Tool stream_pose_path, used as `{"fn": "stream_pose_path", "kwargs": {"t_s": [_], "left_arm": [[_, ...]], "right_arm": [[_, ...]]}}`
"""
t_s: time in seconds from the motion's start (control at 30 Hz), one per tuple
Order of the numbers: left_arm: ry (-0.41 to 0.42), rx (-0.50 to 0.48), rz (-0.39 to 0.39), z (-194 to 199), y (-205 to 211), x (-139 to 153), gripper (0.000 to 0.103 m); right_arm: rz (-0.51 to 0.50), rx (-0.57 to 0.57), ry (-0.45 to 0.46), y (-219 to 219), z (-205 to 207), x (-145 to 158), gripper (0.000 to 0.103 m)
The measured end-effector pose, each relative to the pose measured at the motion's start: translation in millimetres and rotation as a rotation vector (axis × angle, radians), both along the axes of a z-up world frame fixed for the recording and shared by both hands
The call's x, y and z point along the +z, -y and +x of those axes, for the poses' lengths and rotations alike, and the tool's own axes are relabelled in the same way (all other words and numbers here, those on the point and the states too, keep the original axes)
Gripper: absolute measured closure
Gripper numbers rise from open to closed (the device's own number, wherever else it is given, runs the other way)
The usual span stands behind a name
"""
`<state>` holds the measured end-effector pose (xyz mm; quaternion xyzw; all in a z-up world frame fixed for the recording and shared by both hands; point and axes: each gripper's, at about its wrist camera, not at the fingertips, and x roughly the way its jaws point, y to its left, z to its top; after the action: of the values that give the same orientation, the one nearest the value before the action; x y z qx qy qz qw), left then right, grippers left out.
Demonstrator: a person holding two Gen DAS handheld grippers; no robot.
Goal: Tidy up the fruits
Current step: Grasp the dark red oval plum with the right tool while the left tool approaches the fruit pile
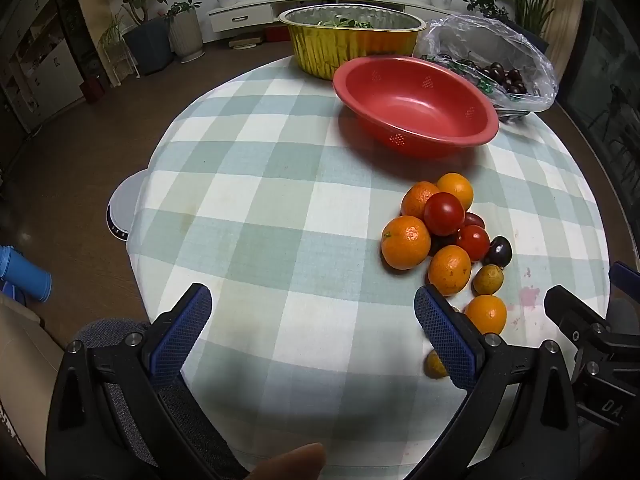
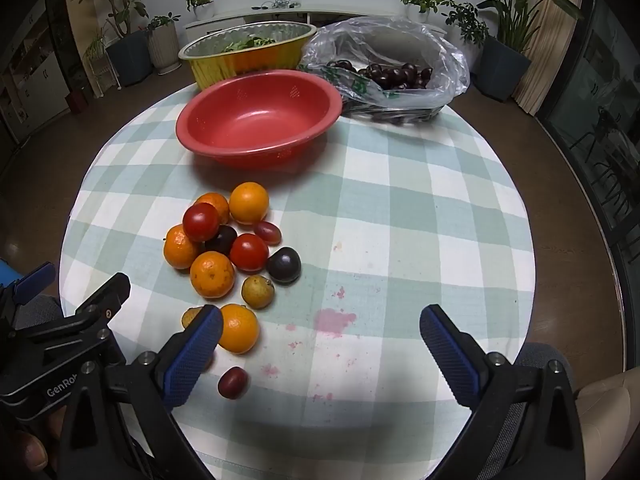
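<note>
Both grippers gape wide and empty: left gripper [image 1: 312,332], right gripper [image 2: 320,344]. The fruit pile [image 2: 228,248] sits mid-left on the bench [image 2: 400,220], below the red bowl [image 2: 256,120].

Left claw [image 1: 312,316], black arms, blue ribbed pads, silver screws; right claw [image 2: 320,336] alike, white lettering

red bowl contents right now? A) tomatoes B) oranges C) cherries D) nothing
D: the red bowl shows only its bare inside in both wrist views, while the oranges and tomatoes lie in the fruit pile on the tablecloth in front of it, and the cherries sit in the plastic bag.
</note>
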<state>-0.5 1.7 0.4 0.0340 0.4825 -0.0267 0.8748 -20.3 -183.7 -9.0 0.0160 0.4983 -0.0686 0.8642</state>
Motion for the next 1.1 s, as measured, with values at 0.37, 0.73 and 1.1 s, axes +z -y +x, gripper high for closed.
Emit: {"fn": "stream_pose_path", "kwargs": {"t_s": [0.37,0.73,1.1], "left_arm": [[0.048,-0.346,-0.078,-12,13,-6,0.0],[-0.014,-0.413,0.02,-27,0,-24,0.0],[0.005,-0.561,-0.046,-43,7,-19,0.0]], "right_arm": [[0.076,0.115,0.142,17,-24,6,0.002],[0.131,0.251,0.143,6,-51,-16,0.023],[0.185,0.349,-0.001,-22,-43,-50,0.054]]}}
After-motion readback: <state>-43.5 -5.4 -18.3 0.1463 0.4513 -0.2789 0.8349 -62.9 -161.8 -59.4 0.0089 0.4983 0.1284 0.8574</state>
